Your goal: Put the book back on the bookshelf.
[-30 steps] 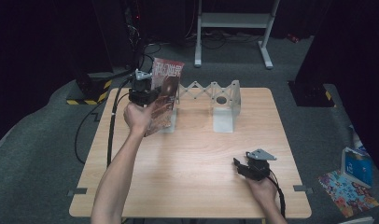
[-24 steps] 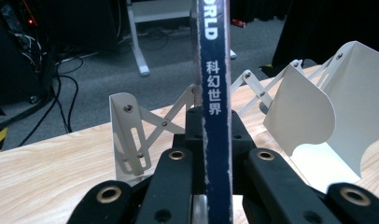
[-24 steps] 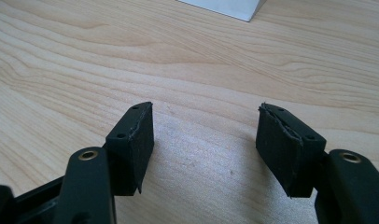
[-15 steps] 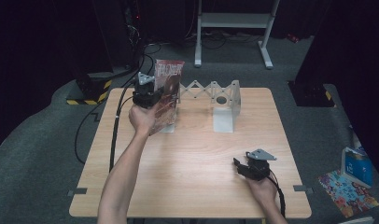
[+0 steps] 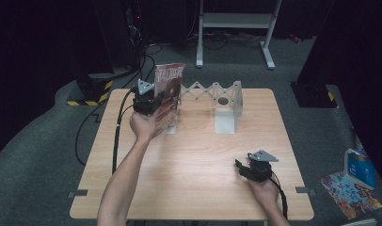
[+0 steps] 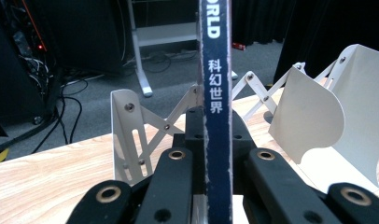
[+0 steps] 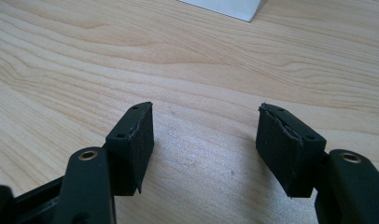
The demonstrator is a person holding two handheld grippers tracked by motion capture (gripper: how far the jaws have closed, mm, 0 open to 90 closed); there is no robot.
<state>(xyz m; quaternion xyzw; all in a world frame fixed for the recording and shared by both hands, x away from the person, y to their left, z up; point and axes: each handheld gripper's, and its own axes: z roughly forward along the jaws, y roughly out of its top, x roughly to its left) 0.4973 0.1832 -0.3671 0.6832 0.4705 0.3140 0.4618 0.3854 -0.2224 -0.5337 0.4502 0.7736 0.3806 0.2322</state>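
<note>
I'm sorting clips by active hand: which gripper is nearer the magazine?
Left. The left gripper is clamped on the upright magazine at the white expanding rack; the right gripper rests open on the table's near right side, apart from it.

In the high view the bench (image 5: 189,155) is evenly lit from overhead while the room around it falls to near black, and shadows on the wood are faint and short, with mild softness overall. The left gripper view is sharp on the magazine (image 6: 217,93) spine and the white rack (image 6: 318,121), which is bright without blowing out, while the black jaws at the bottom are slightly soft and the dark background is murky. The right gripper view is bright and crisp on the wood grain, with a soft sheen between the pads (image 7: 134,144) and a dim shadow beneath them.
</note>
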